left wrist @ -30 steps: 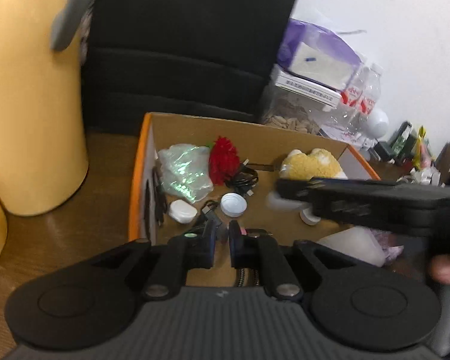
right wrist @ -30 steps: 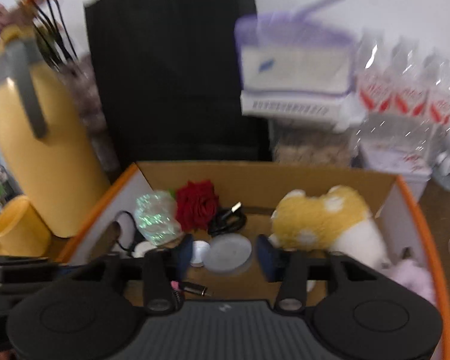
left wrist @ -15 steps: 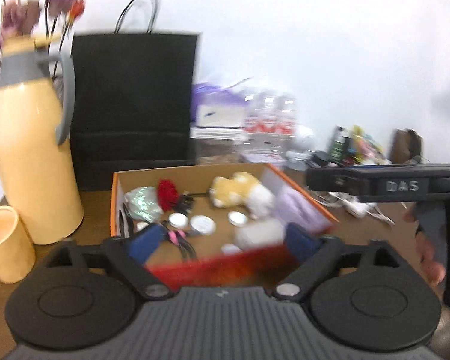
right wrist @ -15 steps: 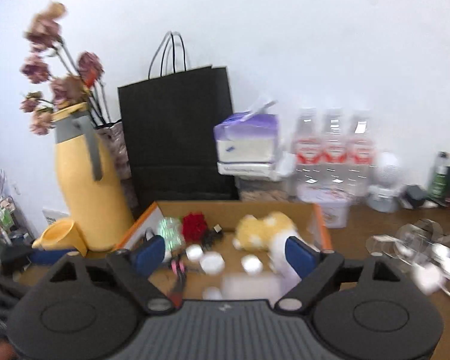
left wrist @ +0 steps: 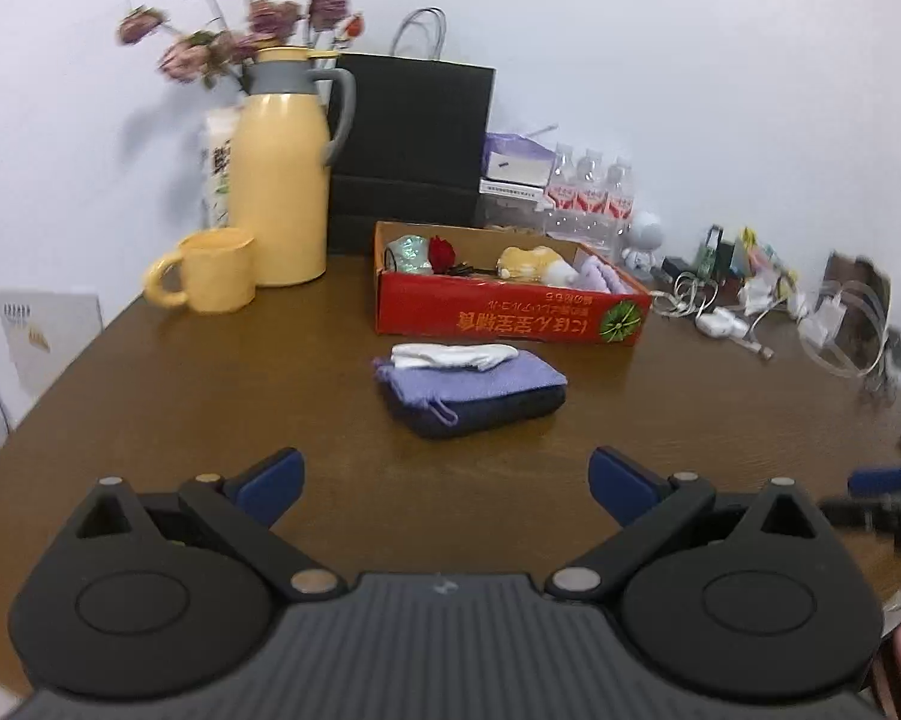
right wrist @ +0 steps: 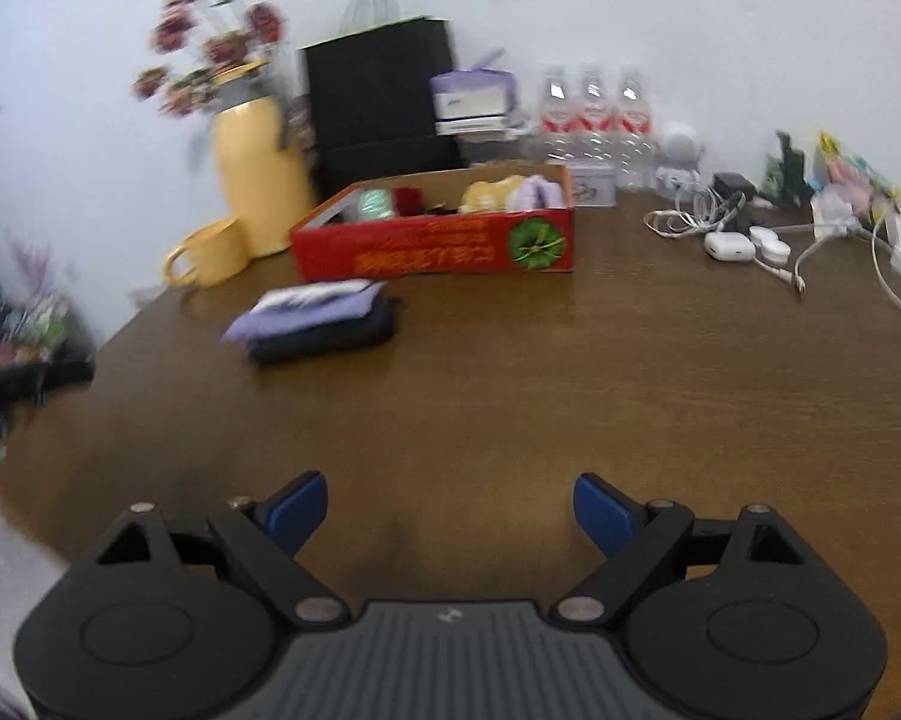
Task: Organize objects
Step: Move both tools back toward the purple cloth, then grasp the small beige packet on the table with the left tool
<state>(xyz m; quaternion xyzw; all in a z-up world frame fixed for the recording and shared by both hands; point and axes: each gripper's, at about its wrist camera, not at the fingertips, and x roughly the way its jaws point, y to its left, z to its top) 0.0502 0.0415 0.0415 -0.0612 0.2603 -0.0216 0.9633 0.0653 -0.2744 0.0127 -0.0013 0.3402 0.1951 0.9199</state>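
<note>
A red cardboard box (left wrist: 510,315) (right wrist: 438,246) sits at the middle back of the brown table. It holds a red rose (left wrist: 441,252), a yellow plush toy (left wrist: 528,261), a purple cloth and small items. In front of it lies a stack of folded cloths (left wrist: 471,381) (right wrist: 318,324): white on purple on dark. My left gripper (left wrist: 444,480) is open and empty, well back from the stack. My right gripper (right wrist: 450,507) is open and empty over bare table; it shows at the right edge of the left wrist view (left wrist: 882,495).
A yellow jug with dried flowers (left wrist: 282,180), a yellow mug (left wrist: 210,279) and a black paper bag (left wrist: 411,138) stand at the back left. Water bottles (right wrist: 594,120), cables, earbud cases (right wrist: 744,246) and clutter fill the back right.
Both grippers have pulled far back from inside the box to the near side of the table. Both have opened wide; the right one let go of a grey round lid.
</note>
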